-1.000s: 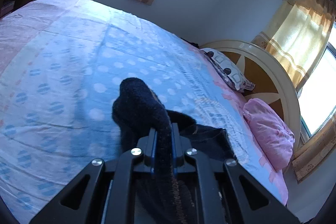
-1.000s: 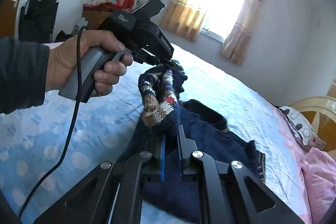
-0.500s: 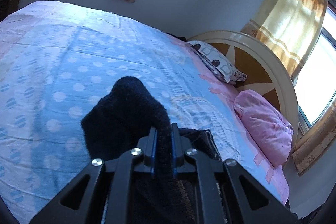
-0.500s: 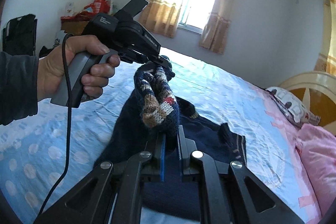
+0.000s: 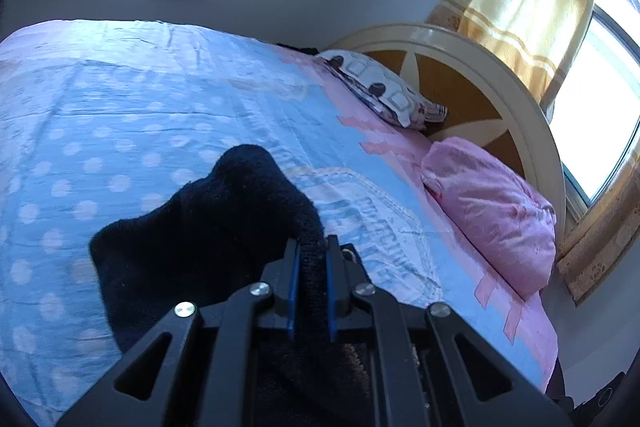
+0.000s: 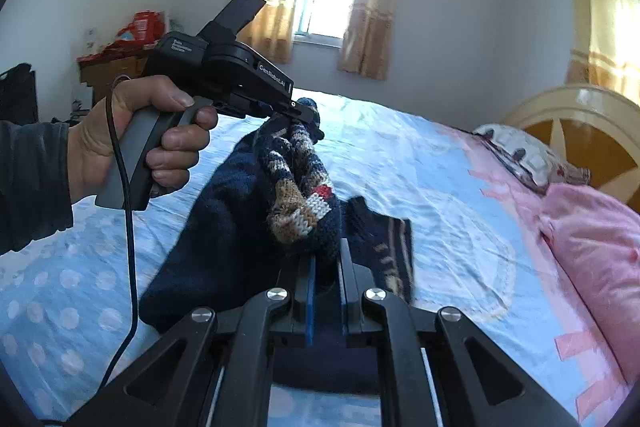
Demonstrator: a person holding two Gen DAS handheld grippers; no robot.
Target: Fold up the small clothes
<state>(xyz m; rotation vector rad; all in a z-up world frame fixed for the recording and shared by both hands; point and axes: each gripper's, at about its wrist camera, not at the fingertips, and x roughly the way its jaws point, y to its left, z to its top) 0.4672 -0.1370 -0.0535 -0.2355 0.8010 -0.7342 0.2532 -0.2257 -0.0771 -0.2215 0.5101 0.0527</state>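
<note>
A: State of the right gripper (image 6: 326, 259)?
B: Clamped on a bunched fold of the navy patterned sweater (image 6: 224, 227), held above the bed sheet (image 6: 400, 155).
A: Left gripper (image 5: 310, 247)?
B: Narrow, pinching the same sweater's dark knit. The left hand (image 6: 136, 143) grips its handle.
A: Beyond?
B: Pink pillow (image 5: 492, 207), then the headboard (image 5: 472, 75).

Both claws have carried the navy sweater (image 6: 224, 227) sideways toward the headboard (image 6: 580, 111).
</note>
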